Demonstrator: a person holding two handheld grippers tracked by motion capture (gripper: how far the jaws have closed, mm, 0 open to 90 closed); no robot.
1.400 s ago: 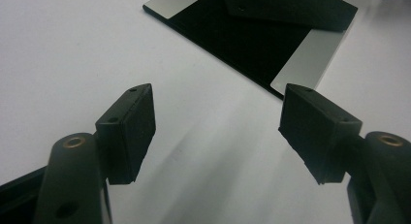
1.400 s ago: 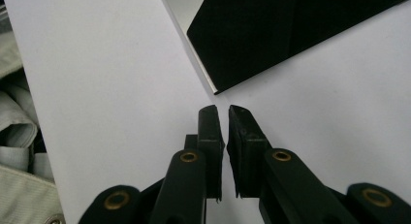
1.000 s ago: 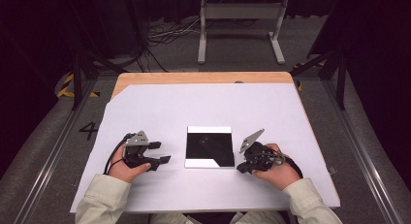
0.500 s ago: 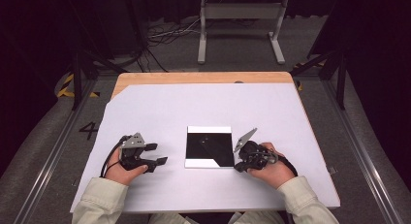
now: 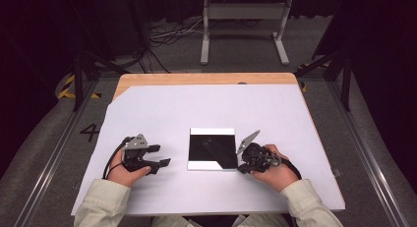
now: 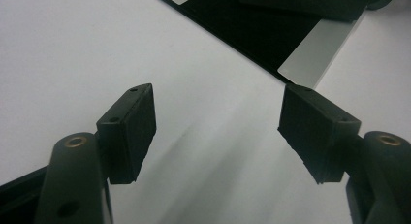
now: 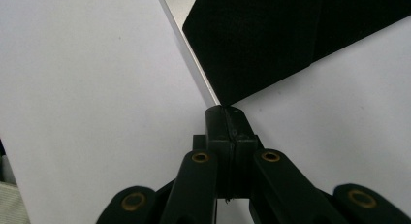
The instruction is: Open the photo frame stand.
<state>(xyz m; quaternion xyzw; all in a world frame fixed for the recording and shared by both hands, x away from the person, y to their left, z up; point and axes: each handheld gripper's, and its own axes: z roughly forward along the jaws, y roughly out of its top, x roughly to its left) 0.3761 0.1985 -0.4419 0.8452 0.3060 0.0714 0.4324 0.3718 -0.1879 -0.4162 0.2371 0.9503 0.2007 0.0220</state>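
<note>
High view shows one flat square black plate [image 5: 212,149] with pale shiny edges, lying near the middle of the white worktop [image 5: 206,109], toward its near edge. Two grippers flank it. Left gripper [image 5: 160,156] fingers are wide open, apart from it. Right gripper [image 5: 239,167] fingers are closed together, empty, tips at its near right corner.

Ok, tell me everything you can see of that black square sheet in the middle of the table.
The black square sheet lies flat on the white table cover, between the two hands. It looks thin, like folded paper or card: dark with a white strip along its far edge and a white corner at its near left. The right tool, shut, meets its near right corner; whether it pinches the sheet cannot be told. The left tool stands open, apart from it.
</note>
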